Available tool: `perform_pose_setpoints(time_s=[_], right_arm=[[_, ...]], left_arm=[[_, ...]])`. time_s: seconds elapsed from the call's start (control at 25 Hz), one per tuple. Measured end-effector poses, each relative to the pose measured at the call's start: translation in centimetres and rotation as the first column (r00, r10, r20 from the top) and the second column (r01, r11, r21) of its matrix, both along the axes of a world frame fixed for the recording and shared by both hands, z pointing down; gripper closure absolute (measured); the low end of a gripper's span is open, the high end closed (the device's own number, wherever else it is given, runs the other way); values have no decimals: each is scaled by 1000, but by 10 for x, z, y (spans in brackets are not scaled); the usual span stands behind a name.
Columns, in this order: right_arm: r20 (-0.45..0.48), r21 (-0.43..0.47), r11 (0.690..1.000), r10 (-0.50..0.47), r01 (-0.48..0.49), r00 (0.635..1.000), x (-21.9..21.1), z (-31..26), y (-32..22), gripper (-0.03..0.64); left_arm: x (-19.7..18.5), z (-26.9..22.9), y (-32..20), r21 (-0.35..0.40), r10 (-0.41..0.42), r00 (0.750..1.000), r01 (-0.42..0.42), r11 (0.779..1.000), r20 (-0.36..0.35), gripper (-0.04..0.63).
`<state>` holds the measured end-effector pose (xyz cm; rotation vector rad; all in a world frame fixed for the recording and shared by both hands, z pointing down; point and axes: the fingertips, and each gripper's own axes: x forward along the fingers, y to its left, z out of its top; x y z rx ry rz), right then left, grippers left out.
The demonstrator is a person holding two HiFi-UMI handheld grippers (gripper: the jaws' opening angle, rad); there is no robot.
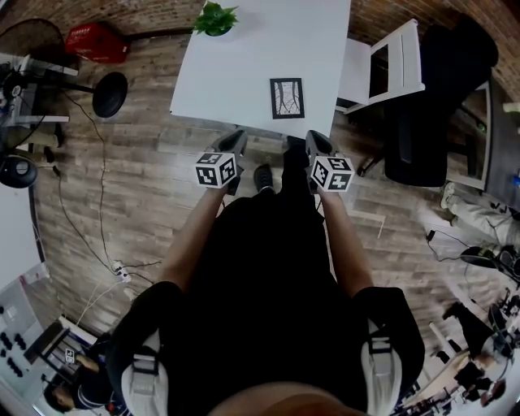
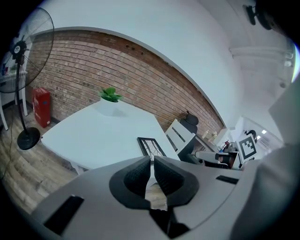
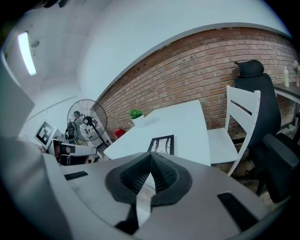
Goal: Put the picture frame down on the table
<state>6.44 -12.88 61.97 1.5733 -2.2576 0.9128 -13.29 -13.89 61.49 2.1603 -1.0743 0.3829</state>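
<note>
A black picture frame (image 1: pixel 287 97) with a pale branch-like print lies flat on the white table (image 1: pixel 244 65), near its front edge. Both grippers hang just short of that edge, apart from the frame. My left gripper (image 1: pixel 236 140) is shut with nothing between its jaws. My right gripper (image 1: pixel 316 140) is also shut and empty. In the left gripper view the picture frame (image 2: pixel 151 146) lies beyond the closed gripper (image 2: pixel 152 161). The right gripper view shows the picture frame (image 3: pixel 163 144) just past the closed gripper (image 3: pixel 151 157).
A potted green plant (image 1: pixel 215 18) stands at the table's far left corner. A white chair (image 1: pixel 386 69) and a black office chair (image 1: pixel 439 106) sit to the right. A standing fan (image 1: pixel 110 93), a red box (image 1: pixel 97 41) and cables occupy the wooden floor at left.
</note>
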Motion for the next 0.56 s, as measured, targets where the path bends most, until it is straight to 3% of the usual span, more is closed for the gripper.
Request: perform_pose_setpoints(time_s=[0.56], right_arm=[[8, -18, 1000, 4, -4, 1000, 4, 8, -10, 621]], left_arm=[[14, 5, -14, -9, -7, 1000, 7, 1000, -6, 557]])
